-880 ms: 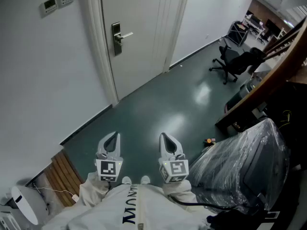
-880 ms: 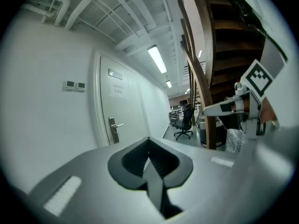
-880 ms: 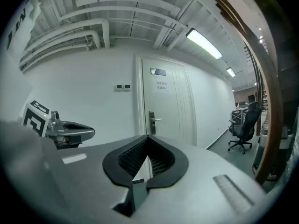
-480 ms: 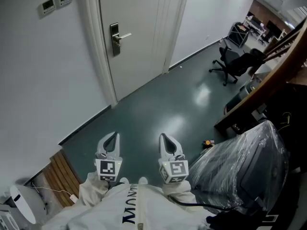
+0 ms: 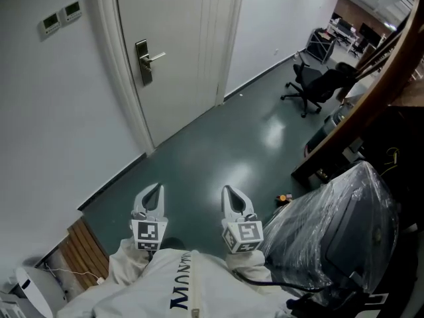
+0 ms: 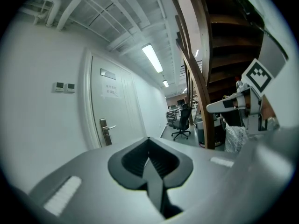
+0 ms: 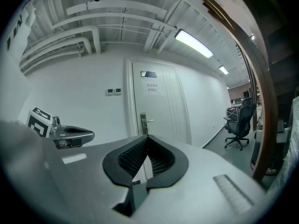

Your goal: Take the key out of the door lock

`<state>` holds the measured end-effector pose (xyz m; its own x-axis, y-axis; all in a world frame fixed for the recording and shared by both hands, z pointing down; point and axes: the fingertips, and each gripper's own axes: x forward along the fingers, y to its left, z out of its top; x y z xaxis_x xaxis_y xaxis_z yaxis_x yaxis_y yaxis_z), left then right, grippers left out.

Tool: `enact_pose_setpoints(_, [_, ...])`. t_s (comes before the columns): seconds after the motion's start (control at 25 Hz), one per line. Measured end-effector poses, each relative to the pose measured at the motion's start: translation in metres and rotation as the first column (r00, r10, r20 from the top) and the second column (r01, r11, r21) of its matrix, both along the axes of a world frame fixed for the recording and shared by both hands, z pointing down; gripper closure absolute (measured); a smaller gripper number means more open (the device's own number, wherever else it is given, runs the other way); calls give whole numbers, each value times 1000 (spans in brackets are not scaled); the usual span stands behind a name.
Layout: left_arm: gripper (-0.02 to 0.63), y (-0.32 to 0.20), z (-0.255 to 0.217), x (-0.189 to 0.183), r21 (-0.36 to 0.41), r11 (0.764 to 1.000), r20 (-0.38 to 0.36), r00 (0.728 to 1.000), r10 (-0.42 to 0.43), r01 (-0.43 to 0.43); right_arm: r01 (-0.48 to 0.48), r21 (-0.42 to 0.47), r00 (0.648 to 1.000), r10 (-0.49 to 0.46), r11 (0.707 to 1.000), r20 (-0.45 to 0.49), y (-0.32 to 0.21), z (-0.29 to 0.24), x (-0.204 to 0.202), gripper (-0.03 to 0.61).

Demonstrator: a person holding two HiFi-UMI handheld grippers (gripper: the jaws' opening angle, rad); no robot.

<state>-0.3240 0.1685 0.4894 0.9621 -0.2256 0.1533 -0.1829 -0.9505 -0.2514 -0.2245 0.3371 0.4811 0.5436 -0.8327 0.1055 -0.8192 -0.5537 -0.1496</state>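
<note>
On the far left, two small white wall boxes (image 5: 61,16) sit on the pale wall. Next to them stands the tall white door (image 5: 185,52), and on it is the shiny metal lock plate with a lever handle (image 5: 143,63). The key should be there, in the lock, but it is too small to see from here (the plate is only a tiny strip in both gripper views).

Lower down, the grey left gripper (image 5: 153,192) is held out in front of the person's white top (image 5: 192,290). Its two jaws are pressed together with nothing between them. Just to its right, the grey right gripper (image 5: 230,192) is the same, with its jaws together and nothing held. Both point toward the door but are well apart from it, with the dark green floor (image 5: 218,144) in between.

The step in hand looks like walking up to the door. Taking hold of the key has not begun. The next move likely calls for getting close, opening one pair of jaws, and pinching the key's head.

Further right, a black office chair (image 5: 306,85) stands on the floor. A big dark thing wrapped in clear plastic (image 5: 344,224) is cut off by the picture's edge.
</note>
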Motion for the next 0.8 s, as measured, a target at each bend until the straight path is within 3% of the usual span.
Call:
enact_pose_setpoints(0.4, [614,0,7,53,6,999,5,999,53,-53,-32,-10,999,32,999,9,0,10,39,578])
enact_pose_setpoints(0.8, [614,-49,12,149,-12,992,4,992,122,-122,-100,-36,995,101,994,4,-42,9,123,578])
